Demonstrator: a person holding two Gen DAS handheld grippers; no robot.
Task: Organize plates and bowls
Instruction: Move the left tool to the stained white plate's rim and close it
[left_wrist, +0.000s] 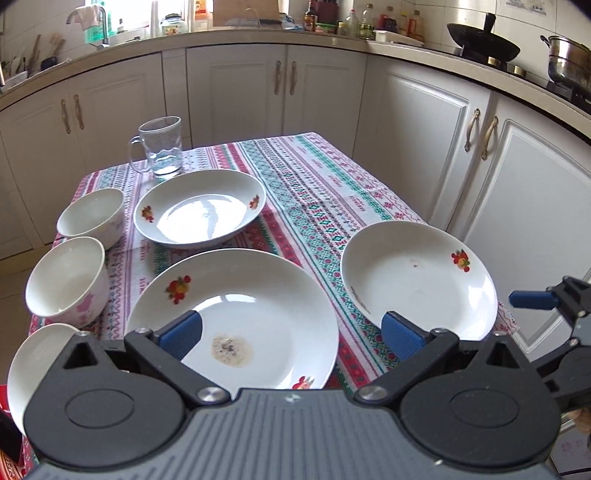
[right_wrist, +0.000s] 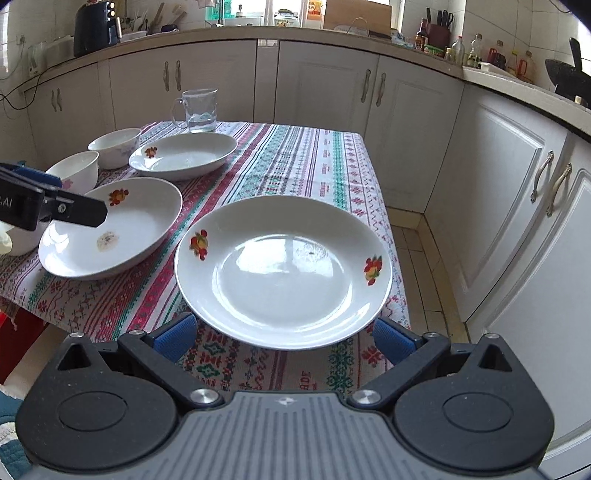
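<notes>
Three white plates with fruit prints lie on the patterned tablecloth (left_wrist: 314, 184). A stained plate (left_wrist: 236, 317) sits just ahead of my left gripper (left_wrist: 291, 334), which is open with its left pad over the plate's near rim. A second plate (right_wrist: 282, 271) lies near the table's right edge, its near rim just beyond my open right gripper (right_wrist: 284, 339). The far plate (left_wrist: 199, 208) is deeper. Along the left edge stand a far bowl (left_wrist: 90, 216), a pink-flowered bowl (left_wrist: 66, 280) and a third bowl (left_wrist: 37, 362), partly hidden by my gripper.
A glass mug (left_wrist: 160, 147) holding a little water stands at the table's far left. White kitchen cabinets (right_wrist: 406, 110) wrap around behind and to the right. The tablecloth's middle strip (right_wrist: 295, 162) is bare. A tiled floor (right_wrist: 417, 258) lies right of the table.
</notes>
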